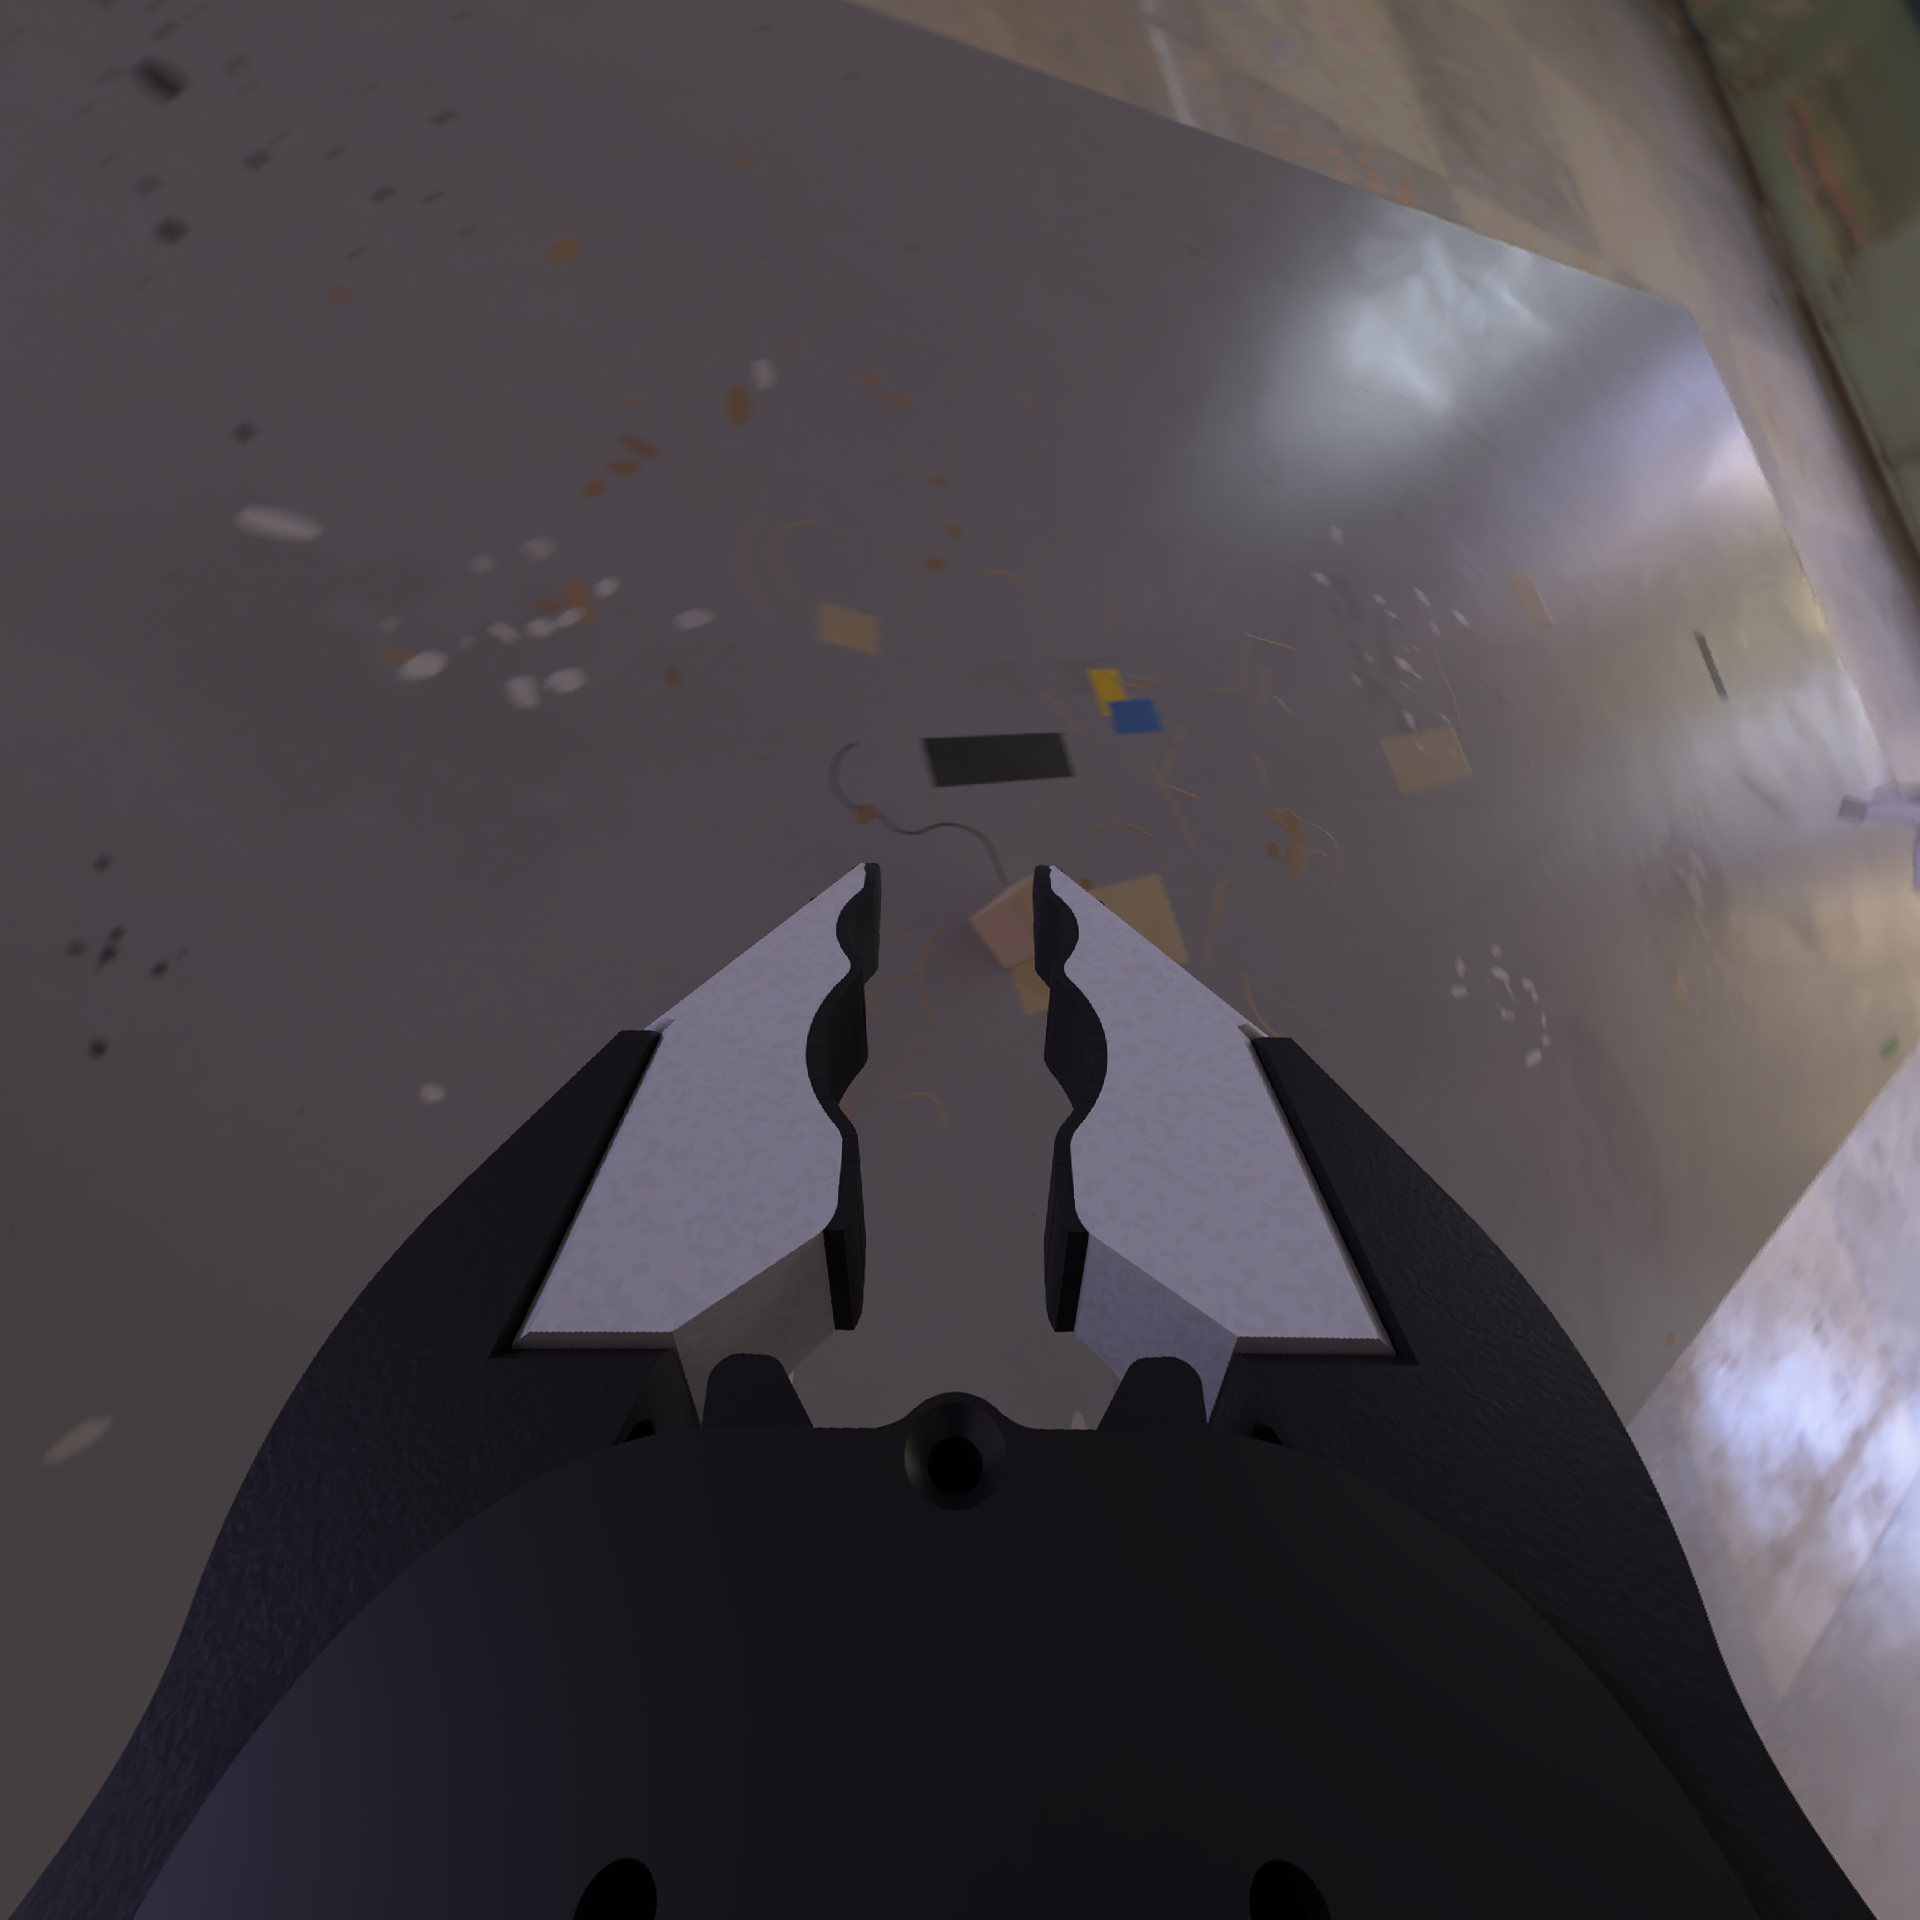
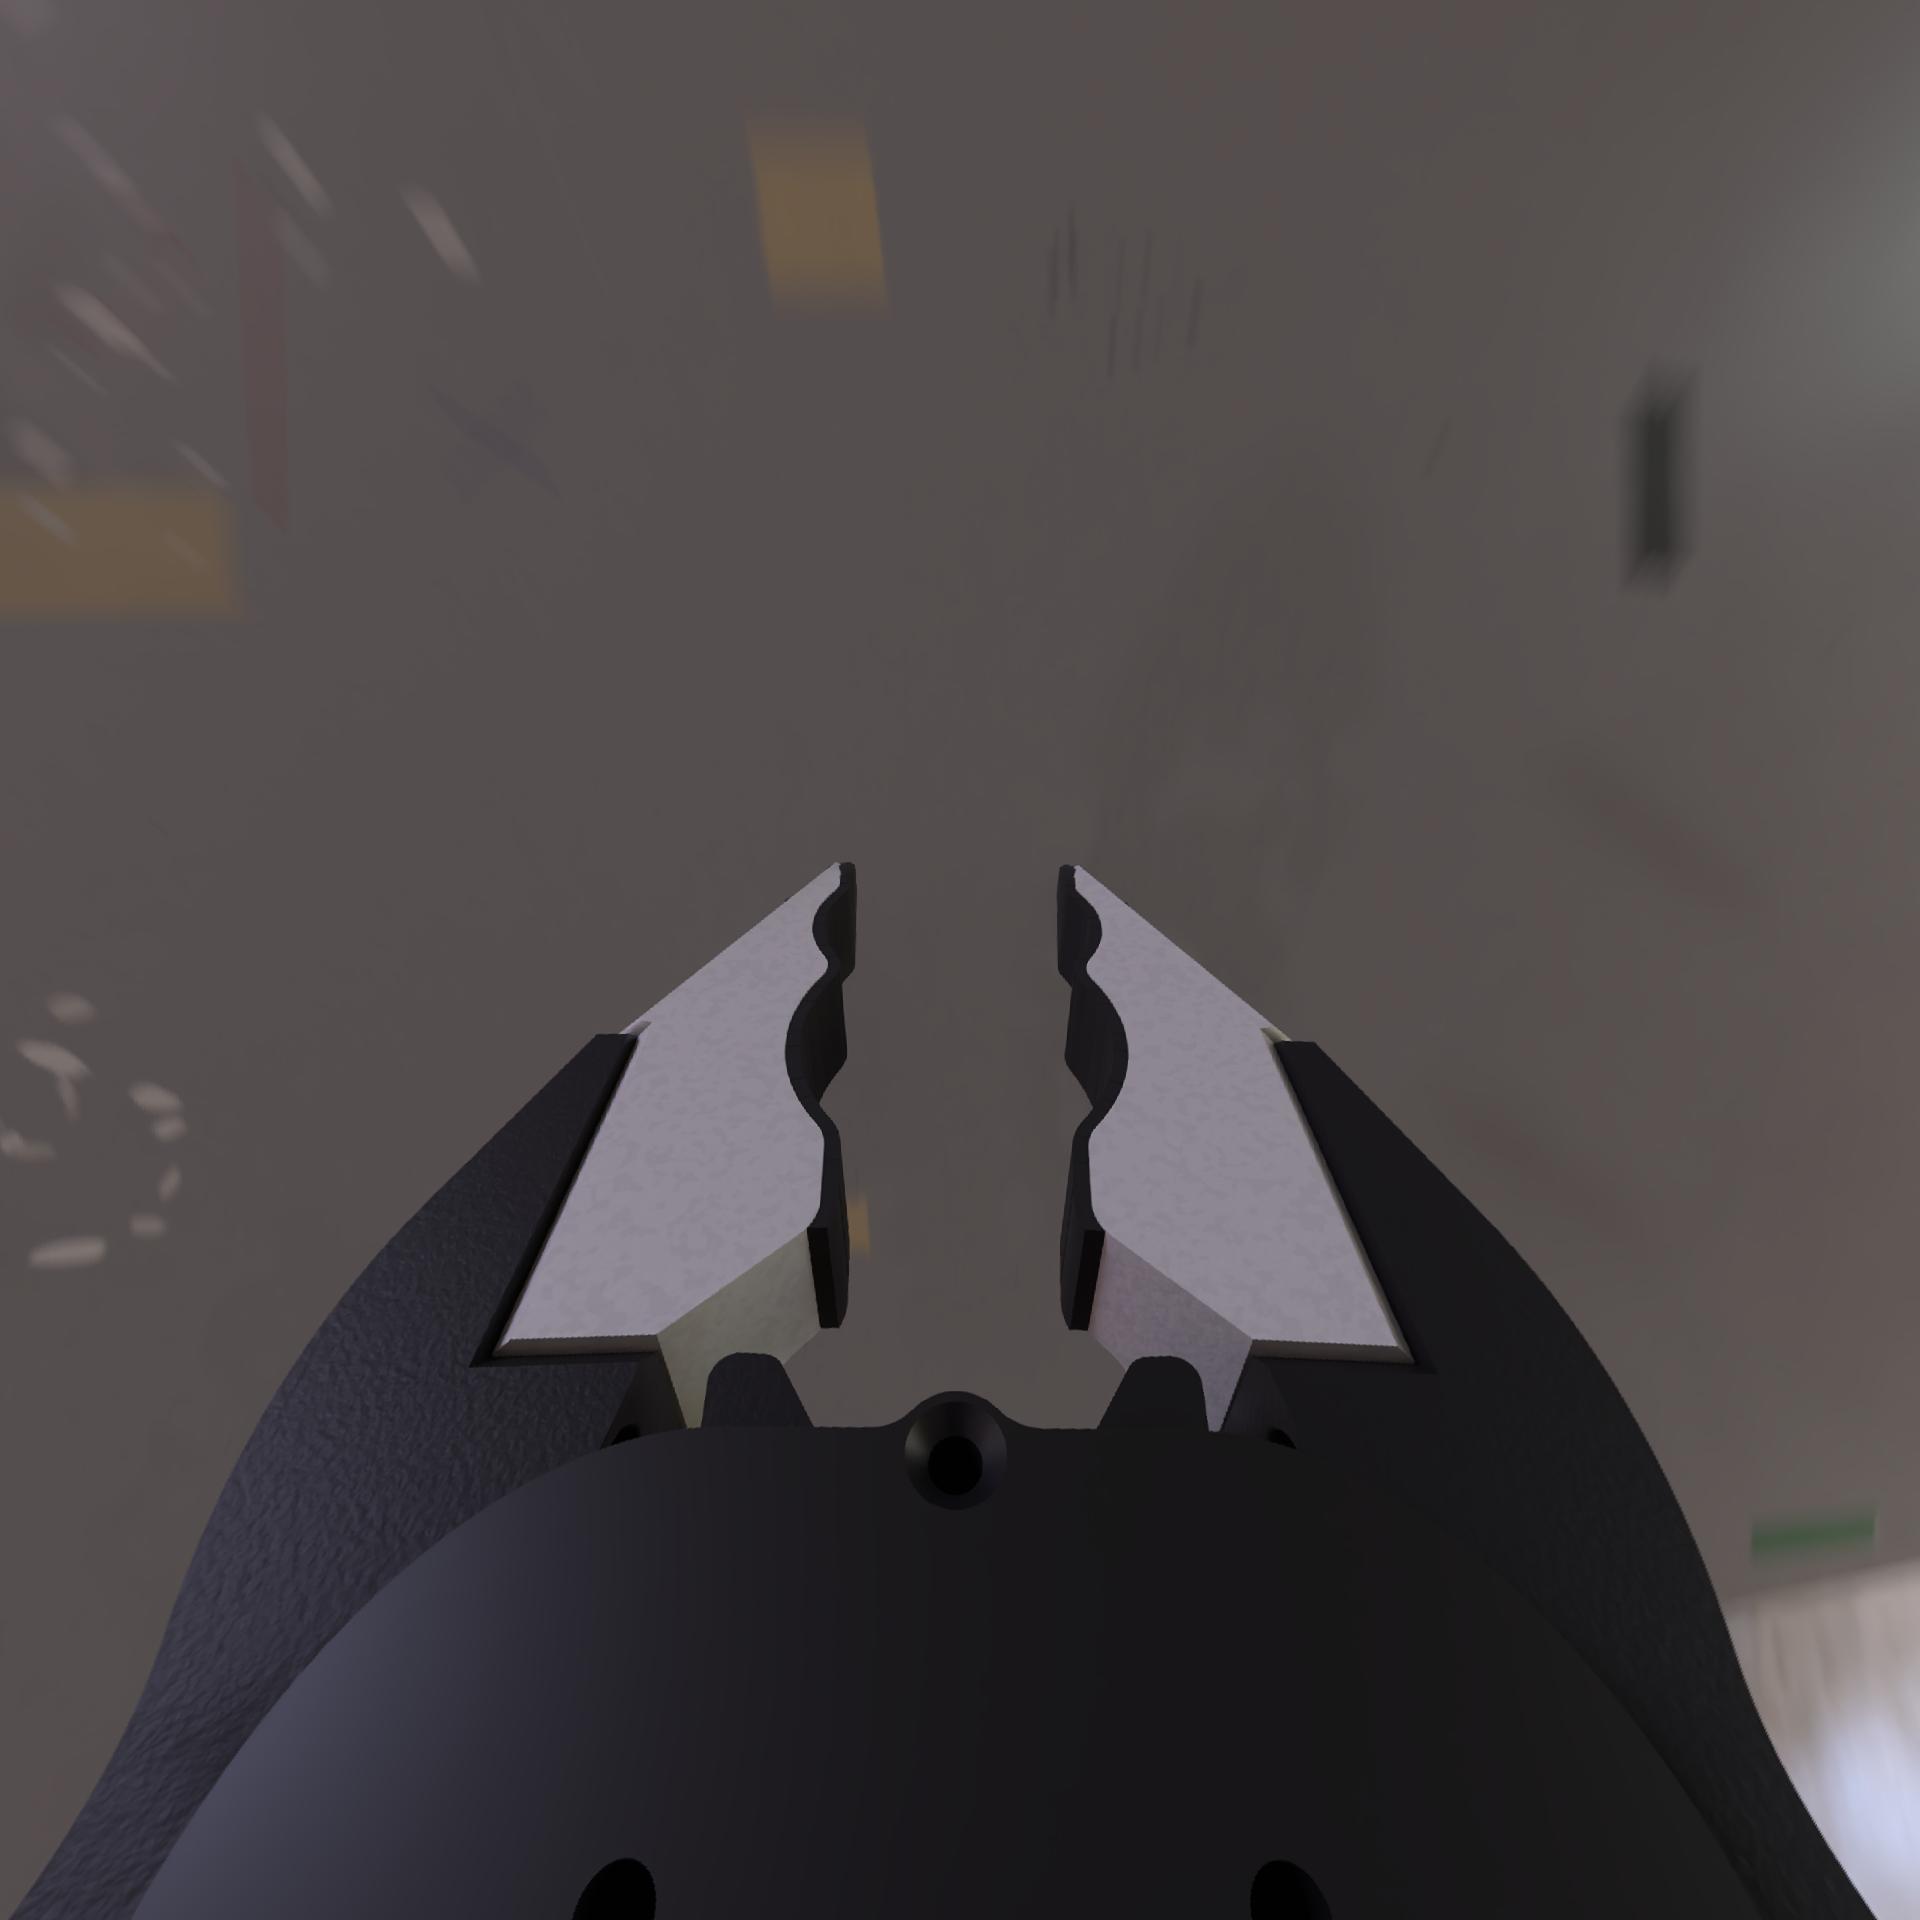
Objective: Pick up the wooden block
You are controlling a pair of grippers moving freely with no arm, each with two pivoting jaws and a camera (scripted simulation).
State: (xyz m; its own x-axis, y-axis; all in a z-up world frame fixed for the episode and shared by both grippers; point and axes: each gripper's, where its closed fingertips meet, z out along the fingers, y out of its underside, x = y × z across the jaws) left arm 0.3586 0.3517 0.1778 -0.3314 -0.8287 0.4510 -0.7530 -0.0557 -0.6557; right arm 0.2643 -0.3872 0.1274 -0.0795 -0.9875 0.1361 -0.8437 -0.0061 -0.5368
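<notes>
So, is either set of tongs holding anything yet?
Nothing held: left tongs open near the small pale wooden block; right tongs open, empty.

In the left wrist view the left gripper [image 1: 957, 883] hangs over the table [image 1: 416, 831], fingers apart with a gap between them. The block [image 1: 1003, 925] lies on the table just beyond the fingertips, partly hidden behind the right finger [image 1: 1132, 1091] and off to the right of the gap. A flat patch [image 1: 995, 758] lies farther ahead, beyond the block, and two small squares [image 1: 1122, 701] lie behind it to the right. The table's far edge runs across the upper right, floor beyond it.

In the right wrist view the right gripper [image 2: 957, 883] hangs over the table [image 2: 1351, 831], fingers apart, nothing between them.
</notes>
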